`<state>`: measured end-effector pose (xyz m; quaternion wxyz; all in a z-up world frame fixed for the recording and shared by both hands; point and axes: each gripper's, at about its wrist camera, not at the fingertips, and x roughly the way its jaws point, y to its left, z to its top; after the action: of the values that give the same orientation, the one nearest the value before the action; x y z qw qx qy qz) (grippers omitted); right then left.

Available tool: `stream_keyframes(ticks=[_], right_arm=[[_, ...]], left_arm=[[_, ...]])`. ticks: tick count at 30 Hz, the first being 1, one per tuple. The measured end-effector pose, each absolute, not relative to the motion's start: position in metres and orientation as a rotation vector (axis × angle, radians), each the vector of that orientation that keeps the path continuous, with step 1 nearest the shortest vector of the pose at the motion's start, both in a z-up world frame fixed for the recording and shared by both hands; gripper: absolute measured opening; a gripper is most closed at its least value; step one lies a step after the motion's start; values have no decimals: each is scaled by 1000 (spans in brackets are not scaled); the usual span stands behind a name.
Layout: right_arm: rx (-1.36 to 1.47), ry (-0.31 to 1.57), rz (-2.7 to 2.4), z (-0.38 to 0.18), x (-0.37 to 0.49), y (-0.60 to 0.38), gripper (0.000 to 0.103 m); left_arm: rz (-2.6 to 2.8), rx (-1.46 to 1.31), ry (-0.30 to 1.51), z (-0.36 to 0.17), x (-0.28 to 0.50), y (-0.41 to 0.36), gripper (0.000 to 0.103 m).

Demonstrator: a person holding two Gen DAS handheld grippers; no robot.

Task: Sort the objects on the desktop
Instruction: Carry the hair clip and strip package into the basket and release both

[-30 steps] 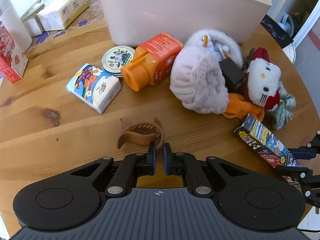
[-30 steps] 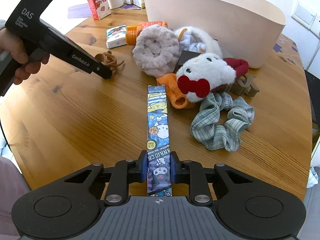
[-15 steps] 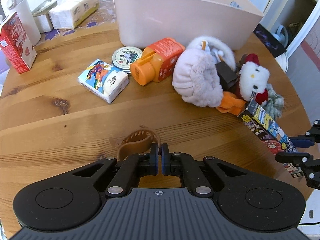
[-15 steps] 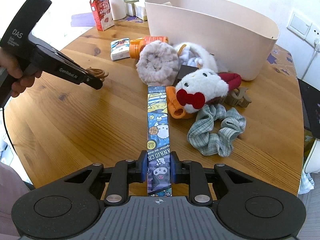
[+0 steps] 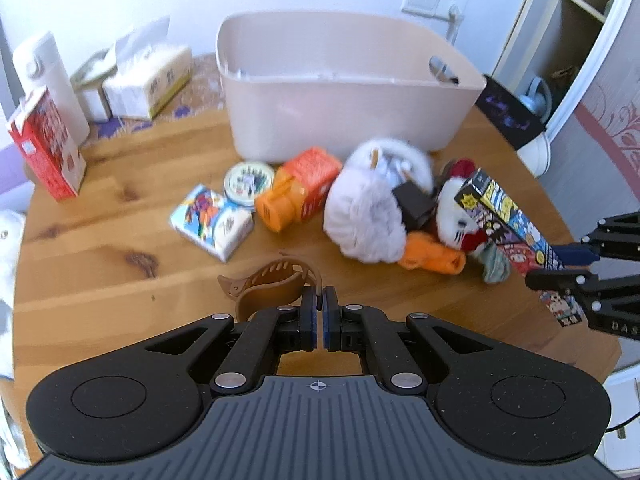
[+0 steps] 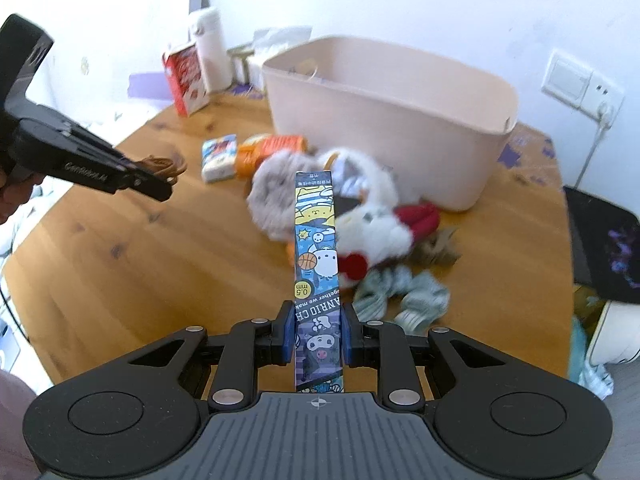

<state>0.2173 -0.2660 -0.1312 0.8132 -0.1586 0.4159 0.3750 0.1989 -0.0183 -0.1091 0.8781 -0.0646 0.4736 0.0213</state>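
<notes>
My left gripper (image 5: 319,305) is shut on a brown hair claw clip (image 5: 272,285) and holds it above the wooden table (image 5: 100,264); it also shows in the right wrist view (image 6: 164,165). My right gripper (image 6: 316,334) is shut on a long cartoon-printed pen box (image 6: 317,256), lifted off the table; the box also shows in the left wrist view (image 5: 516,236). A beige bin (image 5: 344,84) stands at the back of the table, also in the right wrist view (image 6: 392,120).
In front of the bin lie a pile of plush items (image 5: 372,208), an orange bottle (image 5: 300,192), a round tin (image 5: 249,180), a tissue pack (image 5: 212,226) and a green scrunchie (image 6: 404,296). A red carton (image 5: 46,152), white flask (image 5: 50,80) and tissue boxes (image 5: 148,80) stand back left.
Both grippers have risen with their loads: the clip and the pen box are lifted off the table, and the view has pulled back towards the bin's rim.
</notes>
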Motion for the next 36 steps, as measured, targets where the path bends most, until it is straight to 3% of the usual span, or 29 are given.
stream_keyframes(ticks=[27,36], right_arm=[[-342,689,611,-53,313,-254,22],[-493,650,556,-43,361,-218,22]], left_arm=[[33,-11,716,-14,299,16,2],[10,5,743,-24,351,12,2]])
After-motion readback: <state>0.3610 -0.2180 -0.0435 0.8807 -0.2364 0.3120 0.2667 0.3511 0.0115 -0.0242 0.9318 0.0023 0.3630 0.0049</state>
